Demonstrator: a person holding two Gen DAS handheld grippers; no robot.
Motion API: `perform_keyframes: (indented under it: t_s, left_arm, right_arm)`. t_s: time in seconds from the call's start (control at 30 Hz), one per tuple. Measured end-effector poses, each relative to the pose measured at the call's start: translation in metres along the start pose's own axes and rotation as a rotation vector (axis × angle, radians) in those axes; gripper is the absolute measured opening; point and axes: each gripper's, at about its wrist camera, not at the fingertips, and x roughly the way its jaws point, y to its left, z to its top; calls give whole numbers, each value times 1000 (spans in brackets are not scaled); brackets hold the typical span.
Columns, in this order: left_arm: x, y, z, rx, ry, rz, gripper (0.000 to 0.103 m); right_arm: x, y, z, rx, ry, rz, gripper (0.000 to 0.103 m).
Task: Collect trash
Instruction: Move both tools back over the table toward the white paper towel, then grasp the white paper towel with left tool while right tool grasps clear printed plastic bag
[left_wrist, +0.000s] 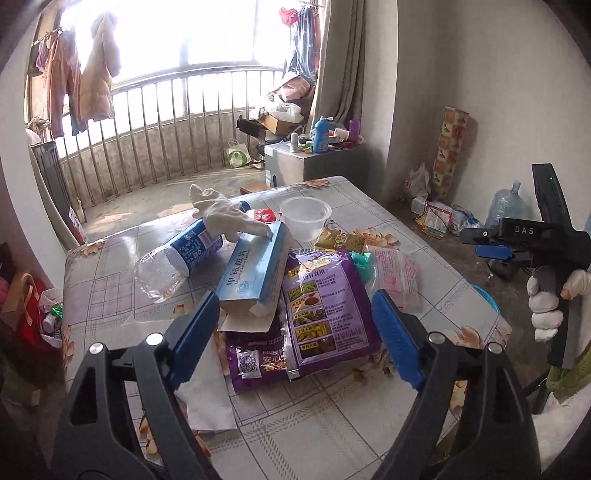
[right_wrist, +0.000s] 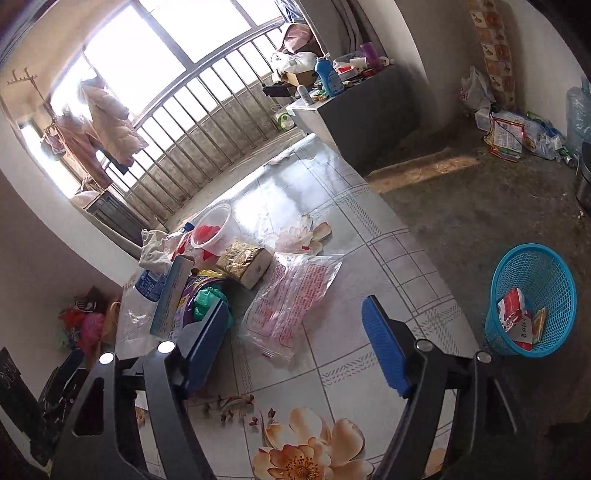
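Note:
Trash lies heaped on the table (left_wrist: 295, 424): a purple snack bag (left_wrist: 328, 310), a blue medicine box (left_wrist: 255, 273), a clear plastic bottle (left_wrist: 181, 258), a white cloth (left_wrist: 225, 214), a clear plastic tub (left_wrist: 304, 216) and a clear printed bag (left_wrist: 397, 275). My left gripper (left_wrist: 295, 332) is open just above the purple bag, with the bag and box between its jaws. My right gripper (right_wrist: 295, 339) is open over the clear printed bag (right_wrist: 291, 299); it also shows at the right of the left wrist view (left_wrist: 487, 243). A blue mesh basket (right_wrist: 532, 299) stands on the floor, right of the table, holding some wrappers.
A yellow-brown packet (right_wrist: 243, 262) and a green crumpled bag (right_wrist: 207, 299) lie in the heap. A grey cabinet (right_wrist: 369, 110) with bottles stands beyond the table. A balcony railing (left_wrist: 166, 122), hanging clothes and floor clutter by the far wall surround it.

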Motion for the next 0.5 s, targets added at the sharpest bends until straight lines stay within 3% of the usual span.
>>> perform_keyframes:
  t_s: [0.13, 0.37, 0.5]
  left_arm:
    - [4, 16, -12, -32, 47, 56, 73]
    - [26, 65, -36, -226, 159, 114, 50]
    - [49, 83, -50, -277, 219, 147, 47]
  right_arm:
    - [18, -5, 4, 39, 70, 0, 67]
    - [34, -2, 12, 64, 120, 9, 62]
    - [39, 3, 15, 43, 132, -12, 62]
